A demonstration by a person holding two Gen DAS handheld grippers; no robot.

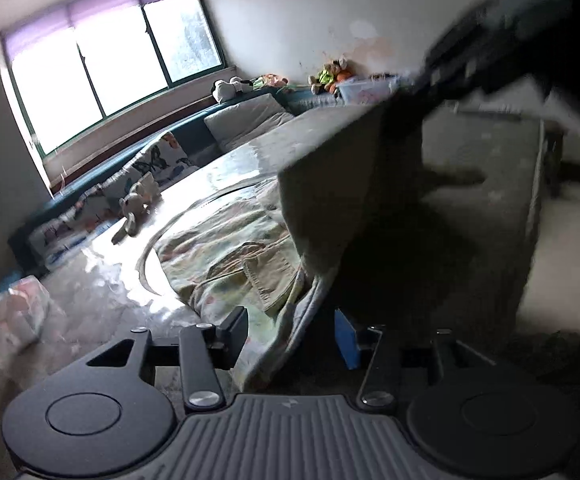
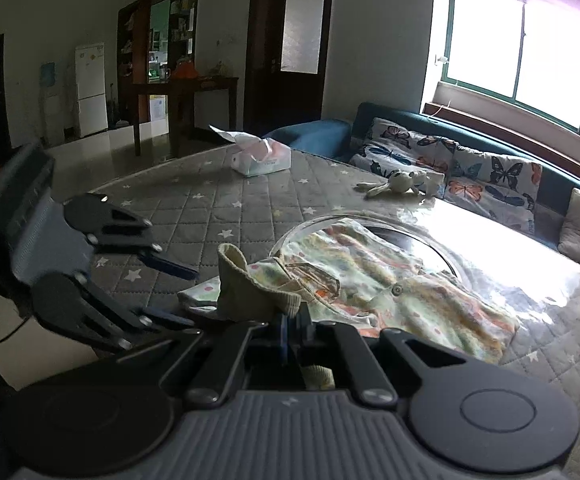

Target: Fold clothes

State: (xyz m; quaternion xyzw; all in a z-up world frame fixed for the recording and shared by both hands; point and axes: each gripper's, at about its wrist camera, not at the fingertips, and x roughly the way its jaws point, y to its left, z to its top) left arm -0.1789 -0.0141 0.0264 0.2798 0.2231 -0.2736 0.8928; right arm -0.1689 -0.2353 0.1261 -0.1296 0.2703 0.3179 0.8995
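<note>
Garment [image 2: 393, 288] lies on star-quilted table [image 2: 194, 200] beside butterfly-cushioned sofa [image 2: 469, 176].

Pale yellow-green garment [image 2: 389, 292] with orange and pastel blotches lies ahead of the black, blue-padded right gripper [image 2: 290, 330]. Beneath it, a grey quilted cover [image 2: 194, 204] with white stars. Beyond, butterfly-print cushions [image 2: 449, 168] on a teal sofa [image 2: 313, 136].

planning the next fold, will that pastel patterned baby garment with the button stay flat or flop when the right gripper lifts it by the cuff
The pastel patterned baby garment will probably flop: it already lies in soft wrinkles. It looks thin and light, so the right gripper, shut on its ribbed cream cuff, should lift it easily. The rest may drag across the grey star-print quilted mat.
</note>
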